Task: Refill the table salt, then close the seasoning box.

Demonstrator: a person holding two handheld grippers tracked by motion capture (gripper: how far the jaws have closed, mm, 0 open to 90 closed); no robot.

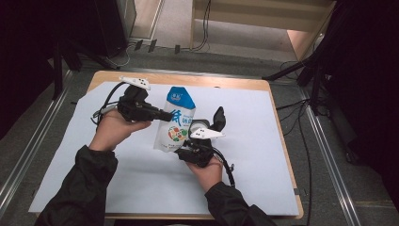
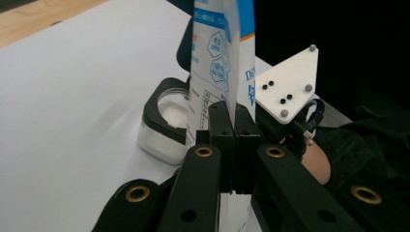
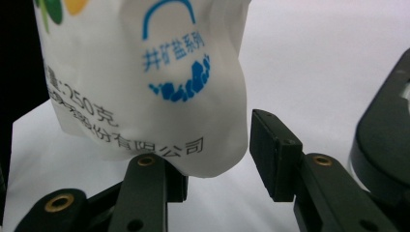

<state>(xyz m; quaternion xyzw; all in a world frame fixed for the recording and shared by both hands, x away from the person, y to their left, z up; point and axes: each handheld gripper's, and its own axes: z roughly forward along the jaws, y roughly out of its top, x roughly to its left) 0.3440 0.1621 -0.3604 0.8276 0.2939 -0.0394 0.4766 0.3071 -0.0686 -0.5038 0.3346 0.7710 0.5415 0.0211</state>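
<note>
White pouch [image 1: 175, 123] edge is clamped in my left gripper [image 2: 231, 140]. My right gripper [image 3: 220, 159] stands released around its bottom corner; its view alone shows the gap. Bare sheet [image 1: 254, 155] lies lower right.

pouch [image 1: 175, 123]: white, blue top, blue print | sheet [image 1: 94, 155]: white | jar [image 2: 167, 118]: black-rimmed

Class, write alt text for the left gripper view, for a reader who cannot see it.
The left gripper pinches the edge of an upright white-and-blue pouch between its shut black jaws. Behind the pouch, a black-rimmed container of white powder sits on white paper.
</note>
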